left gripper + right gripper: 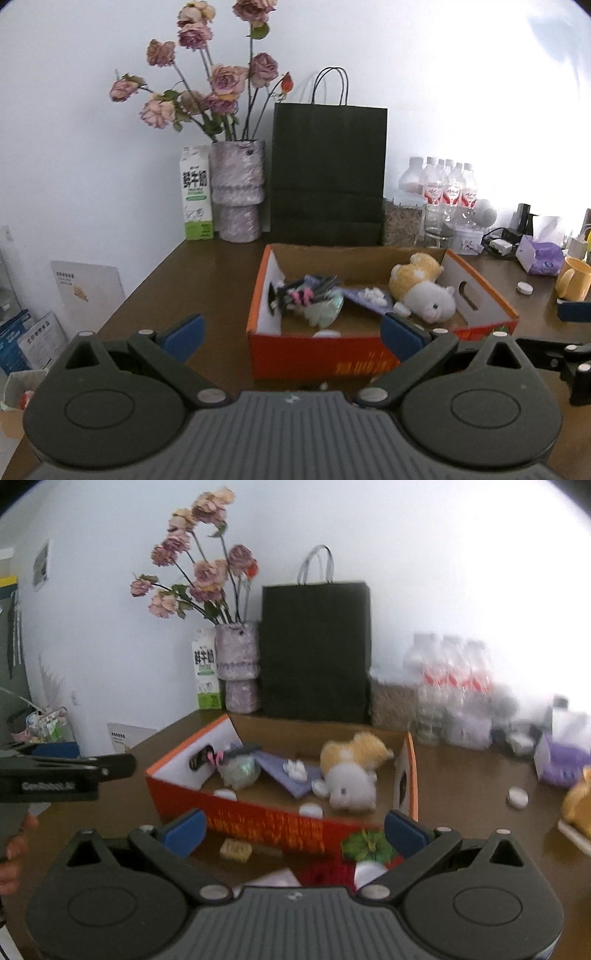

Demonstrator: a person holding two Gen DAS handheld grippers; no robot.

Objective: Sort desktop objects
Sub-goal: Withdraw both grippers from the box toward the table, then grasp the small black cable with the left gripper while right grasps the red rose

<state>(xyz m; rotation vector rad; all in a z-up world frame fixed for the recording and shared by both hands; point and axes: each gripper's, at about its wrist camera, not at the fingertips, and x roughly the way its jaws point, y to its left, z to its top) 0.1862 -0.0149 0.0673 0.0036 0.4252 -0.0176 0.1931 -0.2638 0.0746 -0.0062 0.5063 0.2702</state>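
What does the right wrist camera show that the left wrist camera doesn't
Only the right wrist view shows the small tan block and the red knitted strawberry on the table in front of the box, plus the left gripper seen from the side. Only the left wrist view shows the yellow mug. Both show the orange cardboard box, the plush toy, the black paper bag and the flower vase.

A: What is the box (369,354) made of?
B: Cardboard, orange outside, plain brown inside. The toy dog (424,291) in it looks soft and fluffy.
A: And the counter (207,280)?
B: Smooth, shiny brown wood. The black bag (328,173) is dull paper.
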